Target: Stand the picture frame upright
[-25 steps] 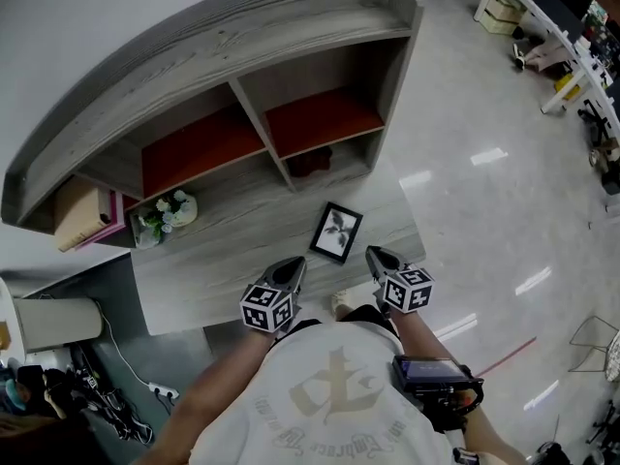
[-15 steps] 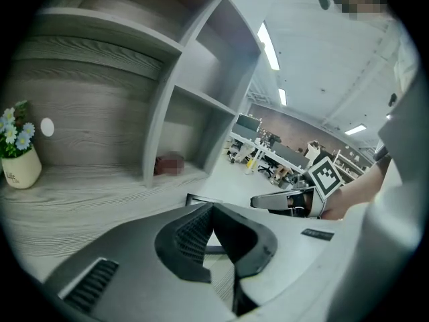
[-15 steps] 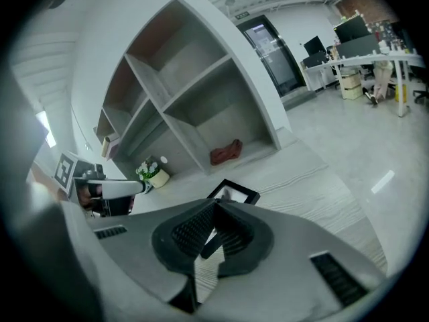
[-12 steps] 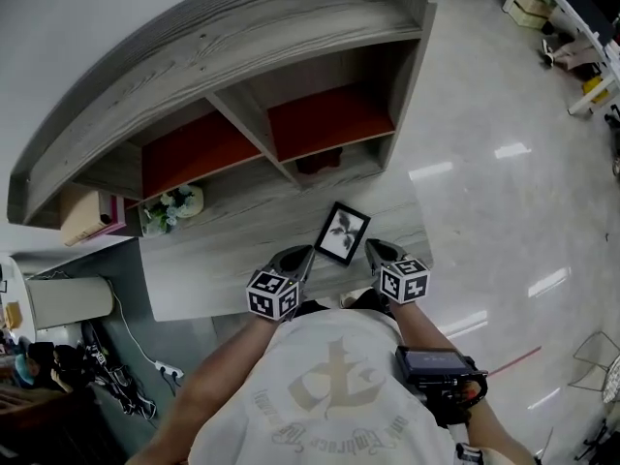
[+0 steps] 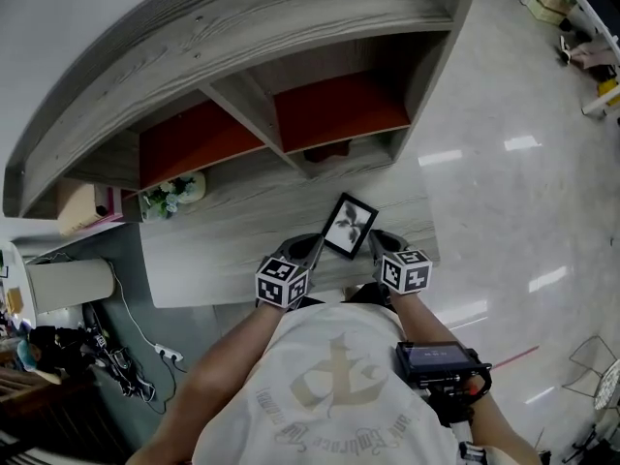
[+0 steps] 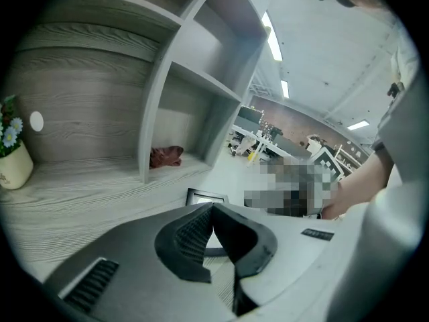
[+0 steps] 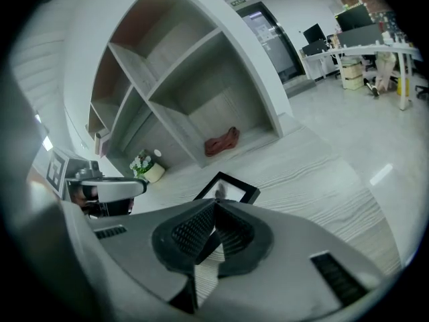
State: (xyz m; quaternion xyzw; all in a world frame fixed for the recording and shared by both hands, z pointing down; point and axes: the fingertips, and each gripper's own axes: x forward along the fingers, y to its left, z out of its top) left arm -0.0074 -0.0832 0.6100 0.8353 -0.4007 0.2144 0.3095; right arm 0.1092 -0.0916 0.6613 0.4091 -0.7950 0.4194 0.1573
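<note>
**A:** Where is the picture frame?

**B:** It lies flat and face up on the grey desk, just right of centre in the head view. Above it in the picture is the shelf's lower right cubby, the one with the reddish cloth.

**A:** And the grippers?

**B:** They flank its near end. The left gripper sits just beside the frame's lower left edge, and the right gripper sits just beside its right edge. Each has its jaws pressed together with nothing between them.

**A:** Which way does the frame lie from the tips?

**B:** Between them and a little beyond, toward the top of the picture. In each gripper view it shows just past the closed tips.

**A:** Which hand is nearer?

**B:** They look about equal, so I wouldn't pick one. I can't tell whether either tip touches the frame.

**A:** And its long axis?

**B:** It runs from lower left to upper right, leaning a little right of straight up the picture. One short end faces the person and the other points toward the shelf.

**A:** So what does the next move turn on?

**B:** In my judgement, getting hold of an edge. With the jaws closed they can only nudge, so one would have to open before it could lift the frame.
</note>
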